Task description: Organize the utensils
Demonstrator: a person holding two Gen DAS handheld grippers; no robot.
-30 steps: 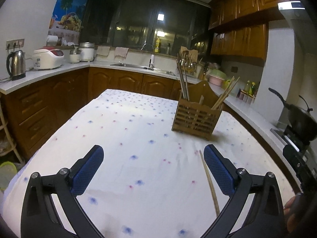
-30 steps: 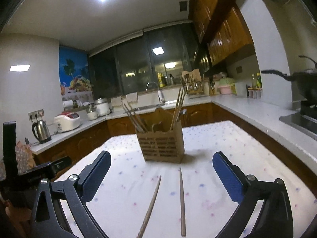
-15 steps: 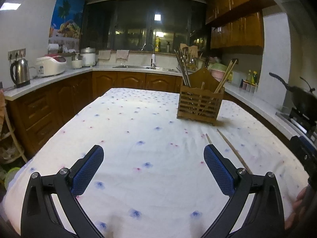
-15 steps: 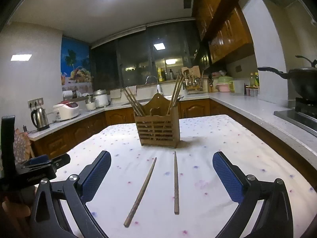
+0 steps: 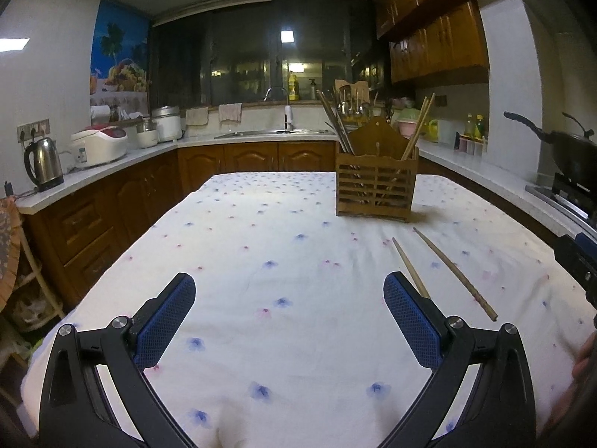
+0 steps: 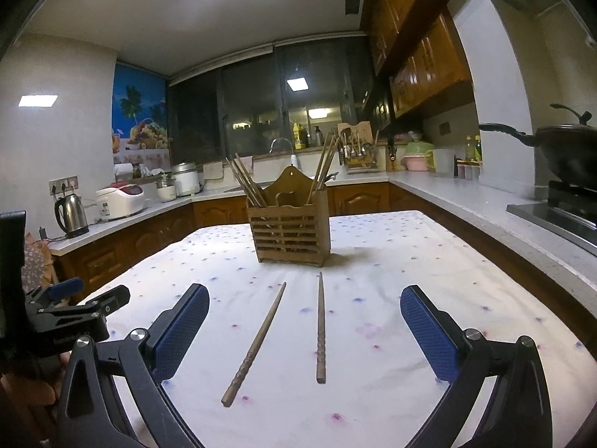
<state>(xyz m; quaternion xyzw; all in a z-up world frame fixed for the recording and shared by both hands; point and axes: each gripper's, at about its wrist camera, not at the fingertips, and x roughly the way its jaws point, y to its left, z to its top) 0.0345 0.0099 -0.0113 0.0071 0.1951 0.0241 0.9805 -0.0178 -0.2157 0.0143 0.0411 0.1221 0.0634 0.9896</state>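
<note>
Two loose chopsticks on the flowered tablecloth (image 6: 429,280), centre of the right wrist frame: left chopstick (image 6: 255,343) slanted, right chopstick (image 6: 320,326) nearly straight, apart from each other, thin tips toward the wooden holder (image 6: 291,237) just above them in the frame. Already standing in the holder: several chopsticks (image 6: 246,181) at left and a few more at right. Judged partly done, with these two left to stow.

Right gripper (image 6: 304,330) spread wide and empty, both loose sticks framed between its blue pads (image 6: 181,328). Left gripper (image 5: 289,323) likewise spread, nothing held, lower centre of the left wrist frame over bare cloth; same two sticks at its centre right, holder upper right of centre.
</note>
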